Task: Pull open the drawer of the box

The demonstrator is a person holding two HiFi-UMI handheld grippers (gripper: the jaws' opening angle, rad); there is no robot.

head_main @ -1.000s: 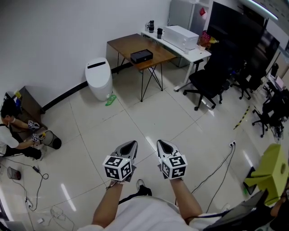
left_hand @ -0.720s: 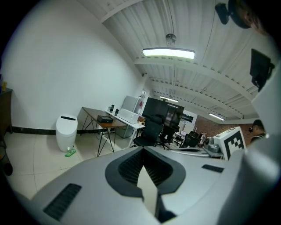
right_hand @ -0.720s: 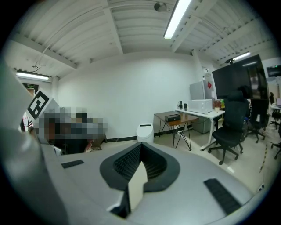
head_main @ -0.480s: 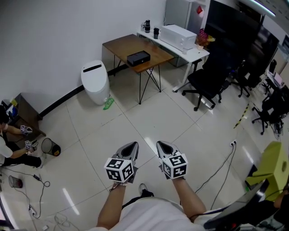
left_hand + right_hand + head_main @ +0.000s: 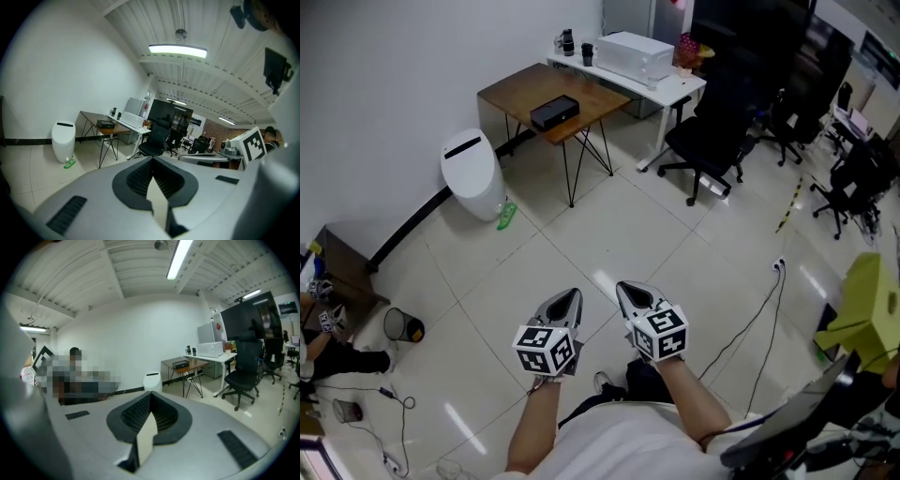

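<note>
Two grippers side by side at the near end of the tiled floor point(image 5: 609, 234), left gripper point(image 5: 565, 305) and right gripper point(image 5: 630, 295), each on a bare forearm, both well short of the wooden counter point(image 5: 520, 86) and aimed across the floor in its general direction. Left fingers point(image 5: 138, 180) pressed together tip to tip, nothing between them. Right fingers point(image 5: 133, 416) likewise closed flat on each other, holding nothing. On the floor, nearer than the wooden counter and far off to its right in the head view, a black cable point(image 5: 757, 328) trailing from a white plug. Nearer than the wooden counter and far to its left, a small dark waste basket point(image 5: 398, 325), with a seated person's legs at the picture's edge. Just left of the wooden counter, against the wall, a white lidded bin point(image 5: 471, 173), and between that bin and the counter's near legs a small green item point(image 5: 506, 215) flat on the tiles. On the wooden counter itself, toward its near right part, the black box point(image 5: 554, 112), lying flat and far from both grippers; state of its drawer too small to tell. Just beyond the wooden counter's right end, a white counter point(image 5: 680, 89) carrying a white appliance point(image 5: 633, 54) and two dark cups point(image 5: 567, 42). Right of the wooden counter, beside the white one, a black office chair point(image 5: 712, 141).
</note>
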